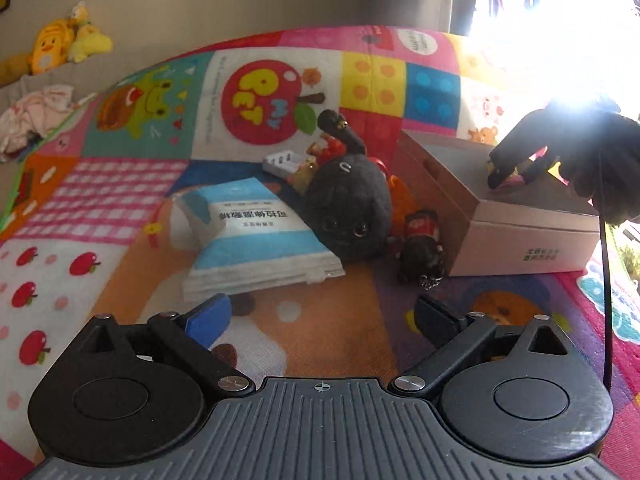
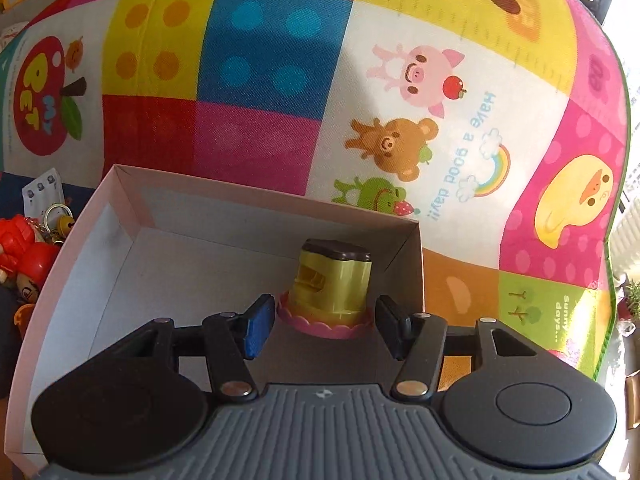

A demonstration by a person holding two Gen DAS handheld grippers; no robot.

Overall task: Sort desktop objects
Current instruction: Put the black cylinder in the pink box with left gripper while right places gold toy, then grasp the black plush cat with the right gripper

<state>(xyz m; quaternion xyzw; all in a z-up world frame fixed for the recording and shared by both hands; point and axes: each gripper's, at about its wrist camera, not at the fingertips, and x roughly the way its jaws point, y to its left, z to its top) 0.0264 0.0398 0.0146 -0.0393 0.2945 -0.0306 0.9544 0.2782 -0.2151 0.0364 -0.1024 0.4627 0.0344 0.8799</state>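
Observation:
My right gripper [image 2: 325, 324] is open inside a pink cardboard box [image 2: 132, 200]. A yellow-green toy with a brown top and pink scalloped base [image 2: 330, 292] stands on the box floor between its fingers, apart from both pads. In the left wrist view the box [image 1: 520, 236] sits at the right with the right gripper [image 1: 516, 176] over it. My left gripper [image 1: 320, 320] is open and empty above the mat, short of a blue and white packet [image 1: 256, 236], a black plush toy [image 1: 348, 208] and a small black and red figure keychain [image 1: 420, 248].
A colourful patchwork mat [image 1: 120, 200] covers the surface. A white battery case [image 1: 282, 160] and red and orange toys [image 1: 328, 148] lie behind the plush; red toys and a keyring [image 2: 32, 248] lie left of the box. Bright window glare is at the far right.

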